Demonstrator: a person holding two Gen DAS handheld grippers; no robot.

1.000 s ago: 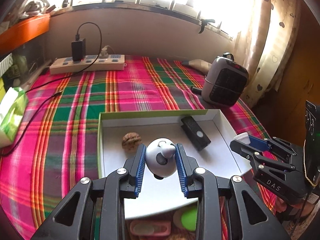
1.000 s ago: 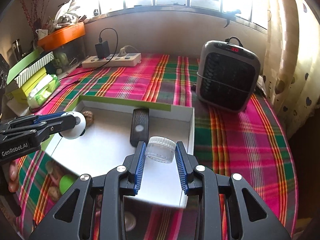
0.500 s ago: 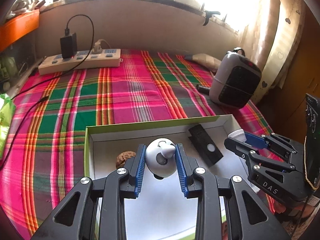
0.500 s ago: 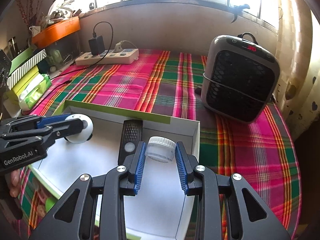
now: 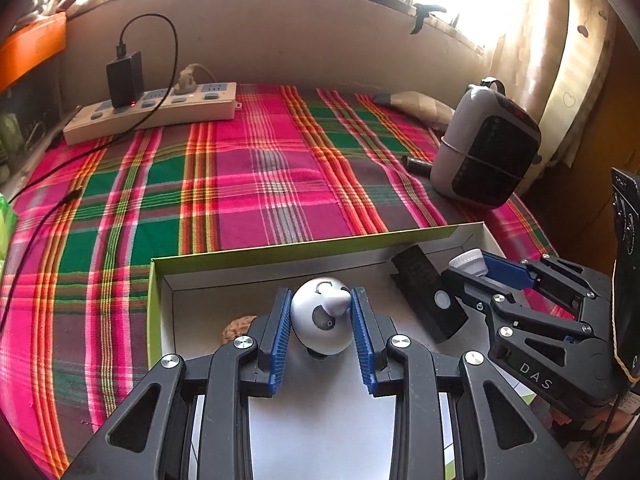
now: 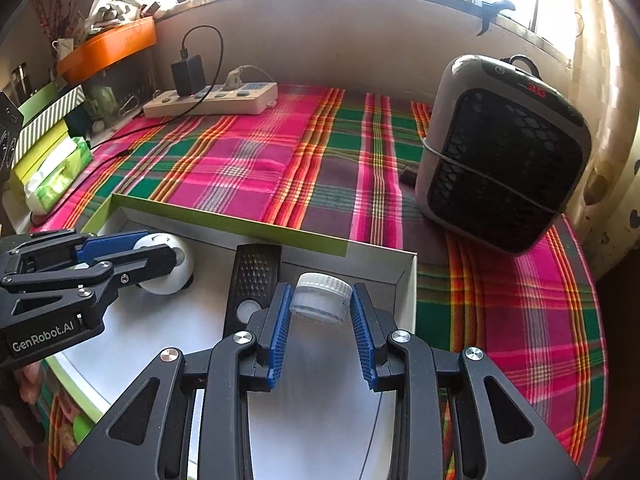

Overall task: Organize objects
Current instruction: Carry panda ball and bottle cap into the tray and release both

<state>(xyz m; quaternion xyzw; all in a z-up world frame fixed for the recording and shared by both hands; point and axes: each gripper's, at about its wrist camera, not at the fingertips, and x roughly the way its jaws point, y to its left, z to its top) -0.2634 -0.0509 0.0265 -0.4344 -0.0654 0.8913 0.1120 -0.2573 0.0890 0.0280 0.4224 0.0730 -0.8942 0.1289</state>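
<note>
My left gripper is shut on a round white toy and holds it over the left part of a white box with a green rim. My right gripper is shut on a small clear jar with a white lid, over the box's right part near its wall. In the box lie a black remote and a walnut, half hidden behind my left finger. Each gripper shows in the other view, the left and the right.
The box rests on a plaid cloth. A grey heater stands at the right. A power strip with a charger lies by the back wall. Green boxes and a tissue pack sit at the far left.
Both grippers have moved forward and lower over the box with their objects still held. The box's far rim and the heater look closer.
</note>
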